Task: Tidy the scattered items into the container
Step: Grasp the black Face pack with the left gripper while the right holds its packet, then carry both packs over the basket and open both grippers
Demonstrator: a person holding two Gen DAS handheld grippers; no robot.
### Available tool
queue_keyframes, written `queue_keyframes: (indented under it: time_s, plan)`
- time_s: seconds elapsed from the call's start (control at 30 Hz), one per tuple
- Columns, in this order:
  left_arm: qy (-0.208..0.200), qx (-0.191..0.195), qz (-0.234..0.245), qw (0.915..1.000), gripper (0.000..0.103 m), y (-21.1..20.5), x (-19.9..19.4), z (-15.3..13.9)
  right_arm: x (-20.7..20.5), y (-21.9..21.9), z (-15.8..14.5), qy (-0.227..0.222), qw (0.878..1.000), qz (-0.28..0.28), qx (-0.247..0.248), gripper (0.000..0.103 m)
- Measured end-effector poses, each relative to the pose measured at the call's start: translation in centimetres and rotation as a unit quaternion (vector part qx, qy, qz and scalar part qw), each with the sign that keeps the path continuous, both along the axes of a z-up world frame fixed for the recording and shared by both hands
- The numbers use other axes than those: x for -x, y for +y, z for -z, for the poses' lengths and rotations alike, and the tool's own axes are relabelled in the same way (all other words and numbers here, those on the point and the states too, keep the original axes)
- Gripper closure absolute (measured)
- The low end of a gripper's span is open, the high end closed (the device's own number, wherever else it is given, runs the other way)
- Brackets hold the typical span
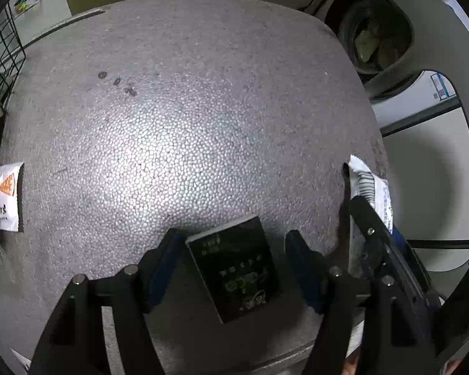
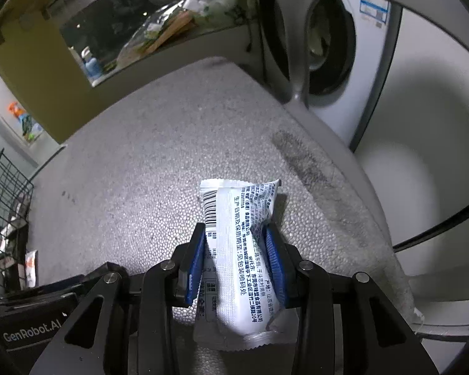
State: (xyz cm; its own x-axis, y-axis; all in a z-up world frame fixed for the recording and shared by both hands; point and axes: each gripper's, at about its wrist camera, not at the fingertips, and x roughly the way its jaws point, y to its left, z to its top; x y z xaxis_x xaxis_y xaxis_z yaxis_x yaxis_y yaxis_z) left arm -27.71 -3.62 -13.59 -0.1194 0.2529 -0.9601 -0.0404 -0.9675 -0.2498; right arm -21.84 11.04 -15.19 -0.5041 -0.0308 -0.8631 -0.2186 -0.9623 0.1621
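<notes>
Tidying is midway: the right gripper pinches a white snack packet above the tabletop; the left gripper, fingers open, straddles a dark box. An orange-printed sachet remains near the wire basket.

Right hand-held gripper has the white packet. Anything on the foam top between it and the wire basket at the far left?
The left hand-held gripper, astride the black box, sits partway along. The foam top beyond shows bare toward the wire basket. White packet is pinched.
</notes>
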Motion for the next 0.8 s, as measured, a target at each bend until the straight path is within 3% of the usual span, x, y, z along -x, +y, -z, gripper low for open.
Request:
queue_keyframes:
  time_s: [0.13, 0.23, 0.57, 0.8]
  plan:
    - [0.007, 0.019, 0.009, 0.9997, 0.042, 1.6, 0.1, 0.7, 0.1, -0.4, 0.1, 0.000, 1.000, -0.006, 0.002, 0.065]
    - [0.003, 0.013, 0.013, 0.9998, 0.043, 0.7, -0.2, 0.6, 0.1, -0.6, 0.1, 0.001, 1.000, -0.008, 0.007, 0.065]
    - [-0.016, 0.031, 0.022, 0.9992, 0.042, -4.6, -1.3, -0.3, -0.4, -3.7, -0.2, 0.002, 0.999, -0.048, 0.014, 0.065]
    - [-0.018, 0.039, 0.000, 0.9991, 0.035, -5.2, -3.2, 0.1, -1.6, -4.9, -0.2, -0.003, 0.998, -0.058, 0.011, 0.065]
